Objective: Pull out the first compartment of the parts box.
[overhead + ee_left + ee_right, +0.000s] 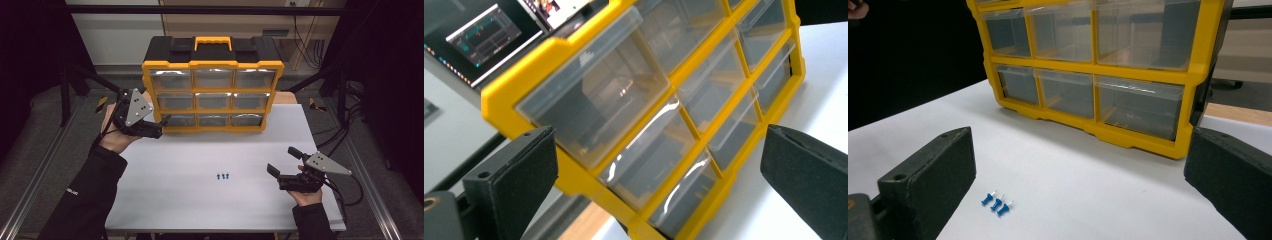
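A: At the far edge of the surface stands the drawer cabinet, yellow frame with clear drawers facing the person. Why is the left gripper up there?

B: It hangs just beside the cabinet's lower left corner, jaws spread wide and holding nothing. In the left gripper view the left column of drawers sits between them, so I judge it is lining up to pull one open.

A: And the small blue things?

B: Three blue pins lie in a tight row on the bare middle of the surface, nearer the front edge, well apart from the cabinet. They look set out so either hand can reach them.

A: The right gripper?

B: It rests low near the right front corner, pointed toward the pins, jaws wide apart and empty. Probably it waits there to pick a pin once a drawer is open.

A: Are the drawers shut now?

B: All look closed and empty, as far as the clear fronts show.
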### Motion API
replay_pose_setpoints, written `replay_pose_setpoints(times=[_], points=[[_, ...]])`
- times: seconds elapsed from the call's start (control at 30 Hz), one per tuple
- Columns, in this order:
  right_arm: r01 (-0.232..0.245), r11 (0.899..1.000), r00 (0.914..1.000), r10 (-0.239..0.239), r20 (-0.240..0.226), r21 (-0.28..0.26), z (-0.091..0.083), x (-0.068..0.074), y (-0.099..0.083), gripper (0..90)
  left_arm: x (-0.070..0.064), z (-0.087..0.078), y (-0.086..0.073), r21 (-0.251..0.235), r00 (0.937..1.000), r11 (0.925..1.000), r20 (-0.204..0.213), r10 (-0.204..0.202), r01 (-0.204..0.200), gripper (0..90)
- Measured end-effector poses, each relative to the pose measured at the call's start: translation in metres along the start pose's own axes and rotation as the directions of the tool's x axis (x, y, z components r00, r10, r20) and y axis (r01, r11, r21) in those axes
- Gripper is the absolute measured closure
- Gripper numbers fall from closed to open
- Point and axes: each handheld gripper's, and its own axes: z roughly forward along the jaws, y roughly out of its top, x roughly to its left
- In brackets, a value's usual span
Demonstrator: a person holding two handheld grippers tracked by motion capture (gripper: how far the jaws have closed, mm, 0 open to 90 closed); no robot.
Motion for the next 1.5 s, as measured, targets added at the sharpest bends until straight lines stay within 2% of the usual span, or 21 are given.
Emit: replay_pose_setpoints(times=[0.13, 0.2, 0.37, 0.47, 0.6, 0.73, 0.87, 0.93, 0.97, 1.03, 1.07, 1.17, 1.3, 1.33, 1.43, 1.5], points=[[-0.004, 1.000, 1.0000, 0.004, -0.001, 0.002, 0.000, 0.000, 0.000, 0.8, 0.001, 0.002, 0.005, -0.022, 0.9993, 0.9990, -0.004, 0.038, -0.039, 1.8], [0.009, 1.000, 1.0000, -0.009, 0.001, -0.002, 0.001, 0.000, 0.000, 0.8, 0.003, 0.003, 0.008, -0.023, 0.9984, 0.9981, -0.008, 0.057, -0.057, 1.8], [0.003, 1.000, 1.0000, -0.003, 0.000, 0.003, 0.000, 0.000, 0.000, 0.7, 0.007, 0.008, 0.016, -0.004, 0.9911, 0.9916, -0.034, 0.129, -0.129, 2.0], [0.007, 1.000, 1.0000, -0.007, -0.002, 0.002, 0.000, 0.000, 0.000, 0.6, 0.010, 0.011, 0.020, -0.020, 0.9881, 0.9890, -0.050, 0.145, -0.146, 2.5], [0.005, 1.000, 1.0000, -0.005, -0.002, 0.011, 0.001, 0.000, -0.001, 0.6, 0.012, 0.017, 0.025, -0.005, 0.9802, 0.9827, -0.073, 0.184, -0.185, 2.8], [0.006, 1.000, 1.0000, -0.006, 0.000, 0.011, 0.001, 0.000, -0.001, 0.6, 0.013, 0.023, 0.029, 0.007, 0.9661, 0.9700, -0.088, 0.243, -0.243, 3.7], [0.006, 1.000, 1.0000, -0.006, 0.001, 0.010, 0.001, 0.000, -0.001, 0.6, 0.010, 0.031, 0.031, 0.036, 0.9449, 0.9501, -0.099, 0.312, -0.310, 4.4], [0.006, 1.000, 1.0000, -0.006, 0.001, 0.012, 0.001, 0.000, -0.001, 0.6, 0.010, 0.034, 0.033, 0.048, 0.9322, 0.9383, -0.107, 0.346, -0.343, 5.4], [0.008, 1.000, 1.0000, -0.008, -0.003, 0.011, 0.001, 0.000, -0.001, 0.6, 0.011, 0.035, 0.034, 0.062, 0.9235, 0.9294, -0.106, 0.369, -0.364, 5.9], [0.007, 1.000, 1.0000, -0.007, -0.004, 0.010, 0.001, 0.000, -0.001, 0.6, 0.010, 0.039, 0.034, 0.073, 0.9126, 0.9193, -0.113, 0.393, -0.387, 6.4], [0.007, 1.000, 1.0000, -0.007, -0.003, 0.010, 0.000, 0.000, -0.001, 0.6, 0.011, 0.041, 0.034, 0.081, 0.9039, 0.9113, -0.119, 0.411, -0.404, 6.6], [0.006, 1.000, 1.0000, -0.006, -0.002, 0.009, 0.000, 0.000, -0.001, 0.6, 0.010, 0.046, 0.034, 0.089, 0.8855, 0.8942, -0.127, 0.447, -0.439, 7.7], [0.004, 1.000, 1.0000, -0.004, 0.000, 0.005, 0.000, 0.000, 0.000, 0.6, 0.010, 0.052, 0.032, 0.098, 0.8534, 0.8650, -0.142, 0.502, -0.492, 10.0], [0.002, 1.000, 1.0000, -0.002, -0.001, 0.004, 0.000, 0.000, 0.000, 0.6, 0.010, 0.053, 0.032, 0.102, 0.8412, 0.8541, -0.148, 0.520, -0.510, 11.0], [0.010, 1.000, 0.9999, -0.010, -0.002, 0.007, 0.000, 0.000, -0.001, 0.6, 0.010, 0.057, 0.031, 0.116, 0.8260, 0.8400, -0.154, 0.542, -0.530, 12.6], [0.016, 1.000, 0.9999, -0.016, -0.004, 0.005, 0.000, -0.001, -0.001, 0.6, 0.009, 0.060, 0.031, 0.121, 0.8132, 0.8280, -0.156, 0.561, -0.548, 14.1]])
